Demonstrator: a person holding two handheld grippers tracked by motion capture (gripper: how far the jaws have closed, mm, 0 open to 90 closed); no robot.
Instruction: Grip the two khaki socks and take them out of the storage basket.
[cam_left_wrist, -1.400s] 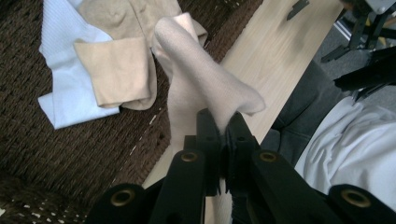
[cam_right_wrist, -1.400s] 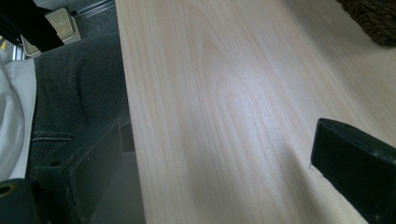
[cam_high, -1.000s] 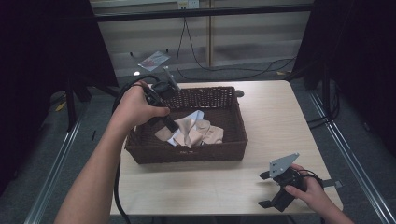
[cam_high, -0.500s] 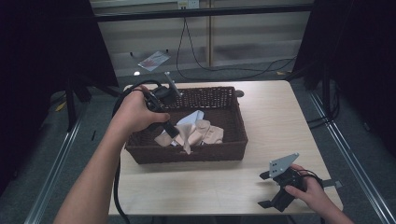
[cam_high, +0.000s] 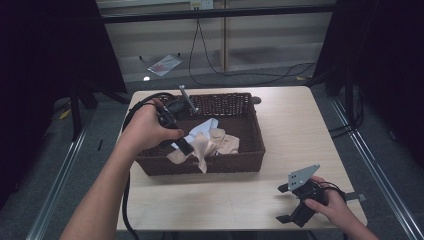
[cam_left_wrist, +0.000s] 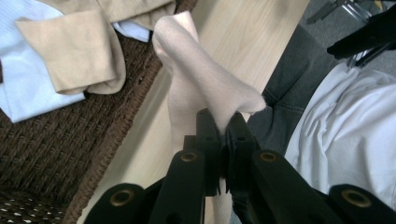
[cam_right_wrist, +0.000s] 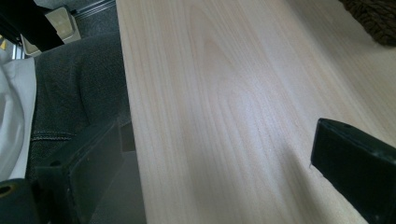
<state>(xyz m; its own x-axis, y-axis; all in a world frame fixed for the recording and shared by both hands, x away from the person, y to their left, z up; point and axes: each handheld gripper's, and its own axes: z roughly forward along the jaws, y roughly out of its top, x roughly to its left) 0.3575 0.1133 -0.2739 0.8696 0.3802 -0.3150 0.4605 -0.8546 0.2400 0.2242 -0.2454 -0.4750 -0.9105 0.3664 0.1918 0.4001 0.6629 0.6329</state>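
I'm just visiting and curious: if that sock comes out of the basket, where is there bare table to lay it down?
Bare wood runs along the table right of the basket, and in front of it as a strip reaching to the right gripper. Inside the basket it is crowded with clothes, where the left gripper pinches the beige sock.

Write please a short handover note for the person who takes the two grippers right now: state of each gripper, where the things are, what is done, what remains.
Left gripper: shut on a beige sock, lifted above the near rim of the wicker basket.
Right gripper: open, holding nothing, resting on the table at the near right.
In the basket: more beige socks and a light blue cloth.
Done: one sock gripped and raised.
Left: probably carry it out to the table, then empty the basket.
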